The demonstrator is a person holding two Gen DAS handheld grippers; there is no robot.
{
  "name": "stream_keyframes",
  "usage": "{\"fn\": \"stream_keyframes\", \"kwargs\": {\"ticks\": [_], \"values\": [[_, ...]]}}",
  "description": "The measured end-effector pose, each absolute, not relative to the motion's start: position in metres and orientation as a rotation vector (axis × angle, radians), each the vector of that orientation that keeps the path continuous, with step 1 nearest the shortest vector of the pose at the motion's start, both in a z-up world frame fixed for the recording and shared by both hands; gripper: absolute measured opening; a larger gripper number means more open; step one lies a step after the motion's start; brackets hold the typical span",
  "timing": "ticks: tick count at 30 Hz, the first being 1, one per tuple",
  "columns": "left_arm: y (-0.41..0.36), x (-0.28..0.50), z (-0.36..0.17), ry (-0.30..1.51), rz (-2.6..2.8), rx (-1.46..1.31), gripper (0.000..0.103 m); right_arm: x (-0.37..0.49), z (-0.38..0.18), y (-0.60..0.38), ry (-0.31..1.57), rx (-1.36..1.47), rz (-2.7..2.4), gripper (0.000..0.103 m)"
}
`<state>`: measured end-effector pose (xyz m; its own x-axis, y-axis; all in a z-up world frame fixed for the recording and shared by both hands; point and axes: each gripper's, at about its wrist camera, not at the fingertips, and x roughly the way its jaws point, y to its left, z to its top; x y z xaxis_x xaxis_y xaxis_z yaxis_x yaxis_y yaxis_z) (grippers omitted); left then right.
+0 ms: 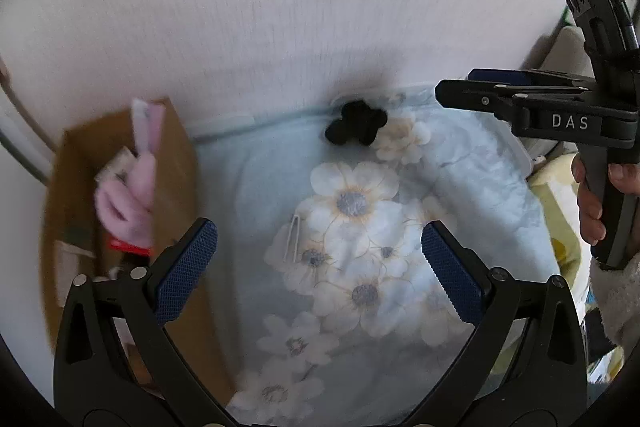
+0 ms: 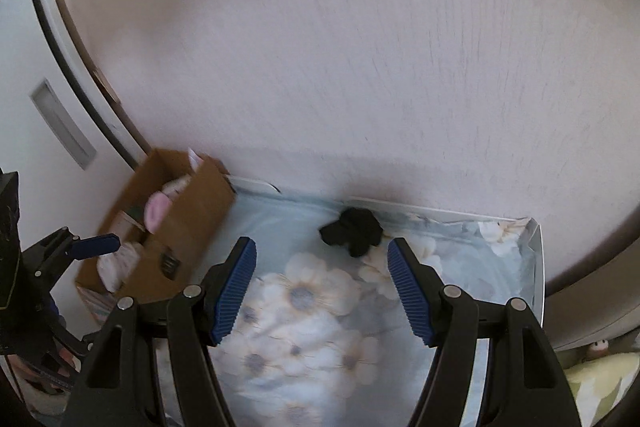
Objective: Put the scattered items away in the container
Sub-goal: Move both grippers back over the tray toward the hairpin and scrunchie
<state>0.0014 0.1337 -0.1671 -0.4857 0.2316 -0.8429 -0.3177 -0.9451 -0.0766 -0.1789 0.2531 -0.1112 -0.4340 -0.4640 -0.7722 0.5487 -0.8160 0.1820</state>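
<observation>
The black flower-shaped item (image 2: 352, 231) lay on the floral cloth (image 2: 304, 311) against the wall, well to the right of the cardboard box (image 2: 188, 227). It sat ahead of the right gripper (image 2: 322, 291), beyond its spread, empty fingers. The left gripper (image 1: 320, 271) was likewise released and empty beside the box, which held a pink plush (image 1: 128, 195).

A crumpled black cloth item (image 1: 356, 123) sits on the floral bedcover, right up against the wall. Off to the left stands the open brown cardboard box (image 1: 180, 163), and inside it a fuzzy pink item (image 1: 128, 203) rests among pale soft pieces (image 2: 120, 263).
</observation>
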Motion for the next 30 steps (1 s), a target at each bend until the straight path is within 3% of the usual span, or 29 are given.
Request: {"fn": "stream_keyframes", "kwargs": {"ticks": [12,18,30], "values": [[0.137,-0.042,-0.276,0.153,2.463,-1.572,0.099,-0.240,-0.211,0.230,0.313,1.308,-2.108,0.064],[0.136,-0.048,-0.298,0.163,2.442,-1.599,0.089,-0.250,-0.236,0.215,0.428,1.316,-2.081,0.064],[0.132,-0.045,-0.304,0.171,2.442,-1.585,0.088,-0.258,-0.252,0.211,0.483,1.308,-2.050,0.064]]}}
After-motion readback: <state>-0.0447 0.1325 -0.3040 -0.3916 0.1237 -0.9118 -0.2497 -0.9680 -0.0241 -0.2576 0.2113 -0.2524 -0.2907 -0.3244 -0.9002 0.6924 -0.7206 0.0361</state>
